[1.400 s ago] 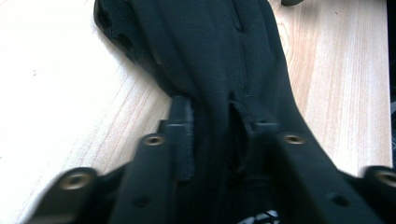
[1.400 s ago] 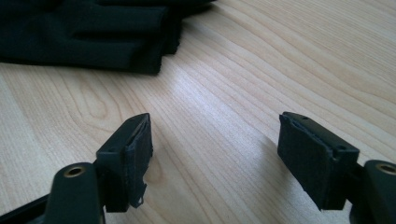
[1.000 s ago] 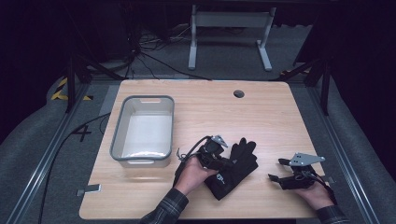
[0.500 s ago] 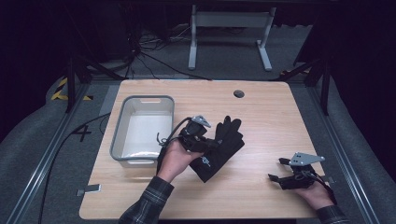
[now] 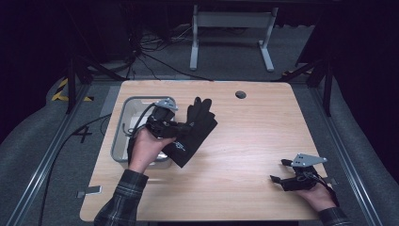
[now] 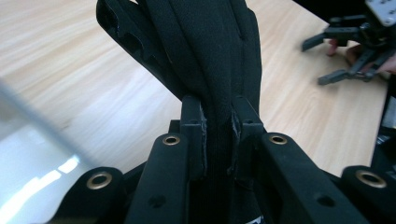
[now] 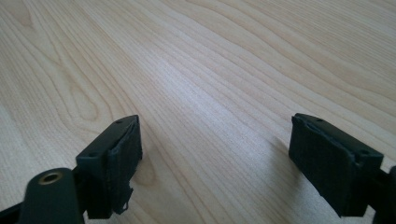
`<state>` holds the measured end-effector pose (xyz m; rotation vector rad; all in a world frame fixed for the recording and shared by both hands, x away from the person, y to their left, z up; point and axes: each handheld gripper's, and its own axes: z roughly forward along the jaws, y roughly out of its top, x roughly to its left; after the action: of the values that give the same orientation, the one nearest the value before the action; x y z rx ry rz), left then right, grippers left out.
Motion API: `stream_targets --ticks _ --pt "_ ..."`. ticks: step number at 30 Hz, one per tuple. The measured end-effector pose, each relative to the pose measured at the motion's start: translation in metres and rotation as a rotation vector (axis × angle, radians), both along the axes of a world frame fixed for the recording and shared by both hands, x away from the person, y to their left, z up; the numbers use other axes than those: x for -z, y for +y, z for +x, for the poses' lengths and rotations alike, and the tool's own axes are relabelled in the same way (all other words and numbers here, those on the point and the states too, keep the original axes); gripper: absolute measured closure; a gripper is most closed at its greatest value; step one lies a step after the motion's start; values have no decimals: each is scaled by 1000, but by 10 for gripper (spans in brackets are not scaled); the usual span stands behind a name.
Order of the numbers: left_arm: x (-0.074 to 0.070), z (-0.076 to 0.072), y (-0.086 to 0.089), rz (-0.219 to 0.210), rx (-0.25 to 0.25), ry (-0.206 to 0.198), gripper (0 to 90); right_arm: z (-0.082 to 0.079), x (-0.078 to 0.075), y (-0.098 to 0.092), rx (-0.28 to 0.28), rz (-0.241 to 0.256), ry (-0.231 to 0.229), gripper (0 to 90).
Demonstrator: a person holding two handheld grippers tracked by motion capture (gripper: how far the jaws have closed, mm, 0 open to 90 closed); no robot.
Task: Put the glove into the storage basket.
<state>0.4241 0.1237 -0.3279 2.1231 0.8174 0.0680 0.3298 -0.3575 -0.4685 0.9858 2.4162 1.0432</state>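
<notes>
Here, at about nine o'clock on the wooden table [image 5: 263,141], a grey bin [image 5: 118,146] is seen. Just beside its right rim, the left gripper [image 5: 176,129] is held, its jaws pressed together on a black glove [image 5: 195,129], which is lifted clear of the table and hangs partly over the bin's right rim. It is probably gripped this way so it can be dropped into the bin. At four o'clock, the right gripper [image 5: 282,175] is rested near the table edge, jaws spread and empty. Compared with half a second ago, the glove has been carried farther towards the bin; the right gripper is unchanged.
</notes>
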Motion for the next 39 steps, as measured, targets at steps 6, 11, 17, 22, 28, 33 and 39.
stream_targets --ticks 6,11,17,22,28,33,39 --pt "-2 5 37 -3 -82 5 790 0 0 0 4 0 0 180" --pt "-1 11 64 4 -146 6 790 0 0 0 4 0 0 181" --pt "13 22 90 15 -223 40 791 0 0 0 7 3 1 181" --pt "35 30 99 24 -253 88 790 0 0 0 9 3 1 181" --pt "61 39 105 40 -273 147 784 0 0 0 10 3 1 181" --pt "71 43 108 54 -298 162 715 0 0 0 11 2 0 181" --pt "69 44 111 74 -353 112 420 1 0 0 14 2 0 181"
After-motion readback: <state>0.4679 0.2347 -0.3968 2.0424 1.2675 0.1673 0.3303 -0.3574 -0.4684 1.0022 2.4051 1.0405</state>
